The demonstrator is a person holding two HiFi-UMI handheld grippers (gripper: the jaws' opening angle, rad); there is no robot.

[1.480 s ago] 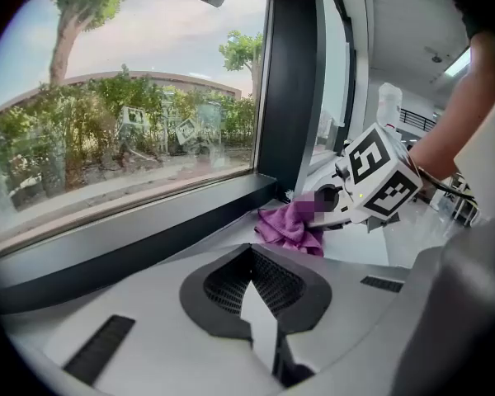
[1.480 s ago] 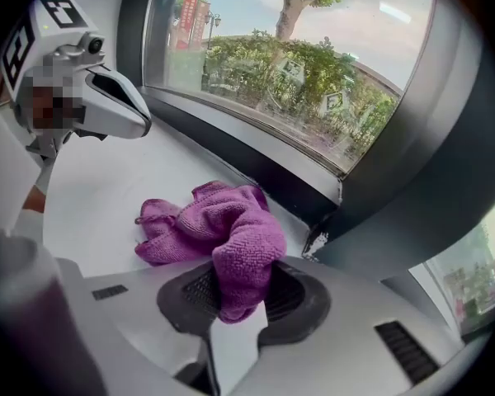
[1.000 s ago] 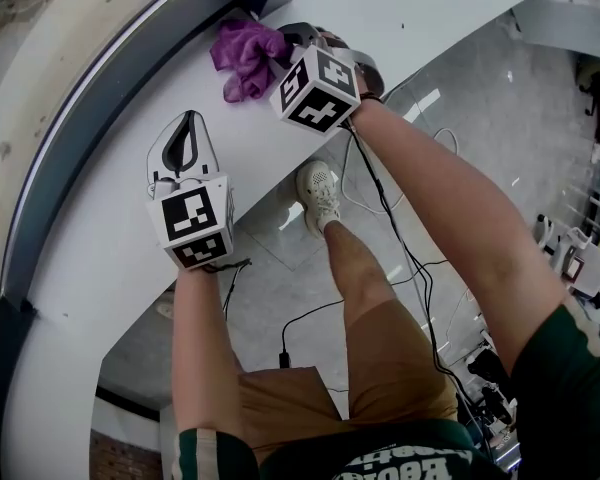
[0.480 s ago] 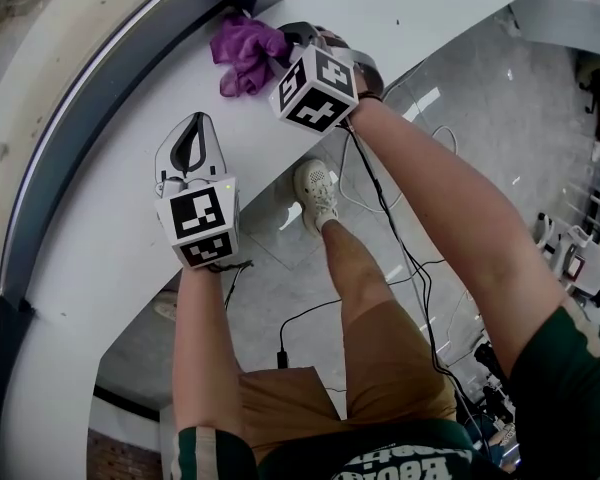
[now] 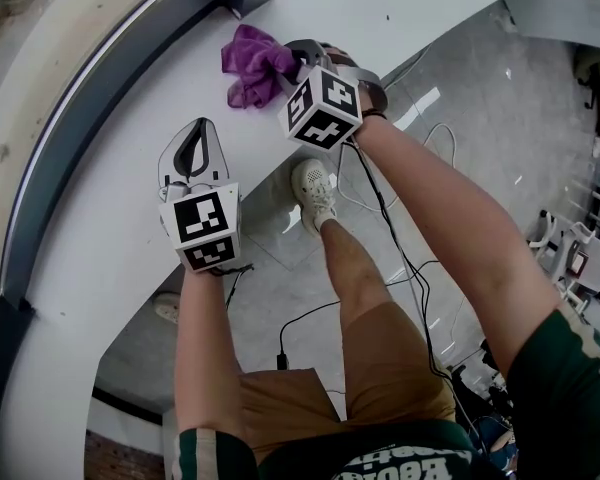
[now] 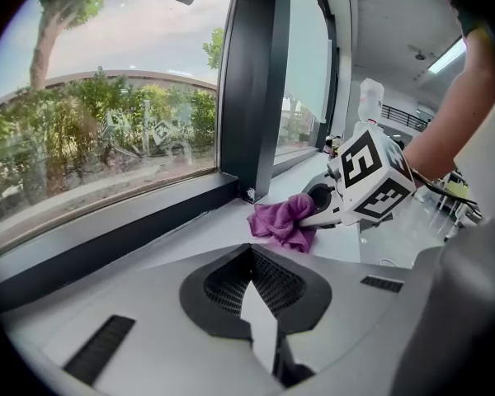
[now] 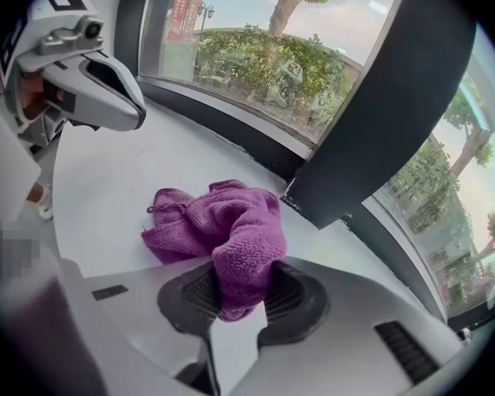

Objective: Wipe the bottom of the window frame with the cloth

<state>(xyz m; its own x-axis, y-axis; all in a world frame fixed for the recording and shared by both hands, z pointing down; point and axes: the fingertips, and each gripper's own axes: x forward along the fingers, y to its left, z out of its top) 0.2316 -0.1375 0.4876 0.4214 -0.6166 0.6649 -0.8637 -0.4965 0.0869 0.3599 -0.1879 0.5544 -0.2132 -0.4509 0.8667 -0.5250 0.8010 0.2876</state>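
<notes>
A crumpled purple cloth [image 5: 252,63] lies on the white sill [image 5: 100,258], close to the dark bottom rail of the window frame [image 5: 90,108]. My right gripper [image 5: 292,66] is shut on one end of the cloth [image 7: 231,238], and the rest of it bunches on the sill ahead of the jaws. In the left gripper view the cloth [image 6: 282,221] sits beside the frame's corner, with the right gripper [image 6: 326,214] on it. My left gripper [image 5: 192,136] rests on the sill further along, jaws together and holding nothing [image 6: 252,252].
A dark upright post [image 7: 371,114] rises from the rail just beyond the cloth. The sill's curved front edge [image 5: 270,183] drops to the floor, where cables and the person's shoe [image 5: 315,193] show. Glass with greenery behind it lies past the rail [image 6: 107,238].
The right gripper has drawn the cloth a little back from the corner post along the sill. The left gripper has stayed almost where it was.
</notes>
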